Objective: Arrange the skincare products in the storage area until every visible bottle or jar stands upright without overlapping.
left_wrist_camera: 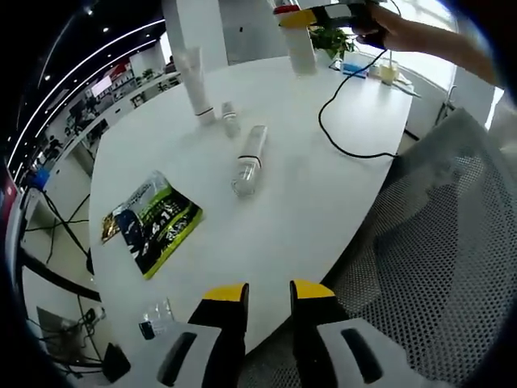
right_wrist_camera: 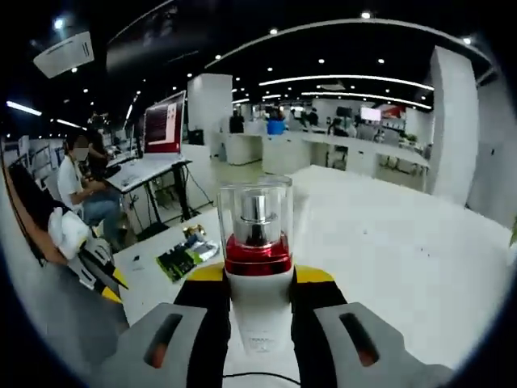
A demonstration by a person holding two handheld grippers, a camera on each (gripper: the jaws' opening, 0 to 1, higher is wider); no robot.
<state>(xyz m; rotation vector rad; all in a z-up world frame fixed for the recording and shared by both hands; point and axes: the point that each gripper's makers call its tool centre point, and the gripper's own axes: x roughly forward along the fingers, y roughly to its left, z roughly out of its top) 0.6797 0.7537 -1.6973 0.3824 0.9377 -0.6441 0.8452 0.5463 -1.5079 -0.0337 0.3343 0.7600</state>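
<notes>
right gripper (right_wrist_camera: pixel 260 279) clamps a pump bottle (right_wrist_camera: pixel 257 242) upright — next, likely set it down by the tube (left_wrist_camera: pixel 195 81); left gripper (left_wrist_camera: pixel 267 293) narrow, empty.

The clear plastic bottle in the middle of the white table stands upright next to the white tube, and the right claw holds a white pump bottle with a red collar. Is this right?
Not entirely. The clear plastic bottle lies on its side on the white table, as the left gripper view shows. The white tube stands upright, and the right claw does hold the white pump bottle with a red collar.
</notes>
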